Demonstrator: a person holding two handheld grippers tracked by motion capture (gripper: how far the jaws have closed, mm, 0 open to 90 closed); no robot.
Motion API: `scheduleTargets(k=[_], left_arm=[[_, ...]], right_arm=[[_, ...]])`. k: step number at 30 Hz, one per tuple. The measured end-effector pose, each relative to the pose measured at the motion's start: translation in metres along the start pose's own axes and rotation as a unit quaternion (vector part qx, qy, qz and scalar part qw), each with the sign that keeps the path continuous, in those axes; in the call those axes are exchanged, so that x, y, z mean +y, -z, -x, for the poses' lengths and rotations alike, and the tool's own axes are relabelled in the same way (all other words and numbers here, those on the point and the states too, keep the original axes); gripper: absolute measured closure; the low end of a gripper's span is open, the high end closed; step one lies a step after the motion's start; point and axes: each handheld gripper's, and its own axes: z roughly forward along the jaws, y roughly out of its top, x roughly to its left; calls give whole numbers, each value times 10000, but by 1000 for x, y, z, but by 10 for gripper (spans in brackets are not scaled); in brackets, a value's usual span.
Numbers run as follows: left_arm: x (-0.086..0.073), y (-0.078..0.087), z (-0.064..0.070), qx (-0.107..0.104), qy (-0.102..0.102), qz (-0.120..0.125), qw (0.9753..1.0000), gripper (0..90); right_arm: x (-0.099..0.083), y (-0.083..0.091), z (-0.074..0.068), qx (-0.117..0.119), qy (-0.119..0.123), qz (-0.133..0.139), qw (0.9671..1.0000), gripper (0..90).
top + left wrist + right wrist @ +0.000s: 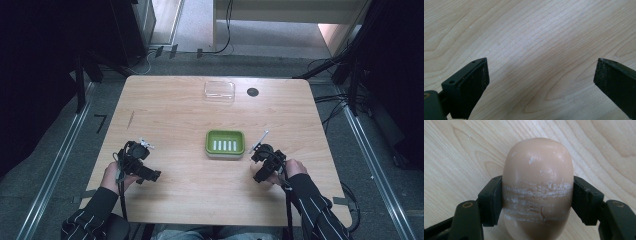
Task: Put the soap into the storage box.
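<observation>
The left gripper (150, 175) hovers over bare wood at the table's (170, 115) near left, its jaws spread wide with nothing between them. At the middle sits a green soap dish (225, 143), holding nothing on its slotted bottom; a clear lid (219, 90) lies at the far edge. At the right, the right gripper (537, 202) pinches a tan soap bar (537, 177) across its width, the bar's long axis pointing straight out past the jaws. Grey floor with cables surrounds the table.
</observation>
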Motion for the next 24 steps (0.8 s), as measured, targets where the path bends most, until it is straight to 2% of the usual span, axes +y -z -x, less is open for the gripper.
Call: scheduleTargets(k=[8, 24], left_arm=[[0, 0, 0, -24, -16, -8, 10000, 5], [1, -1, 0, -22, -26, 1, 10000, 5]], right_arm=[[4, 6, 4, -25, 169, 87, 9998, 335], [14, 22, 10, -73, 350, 264, 9990, 335]])
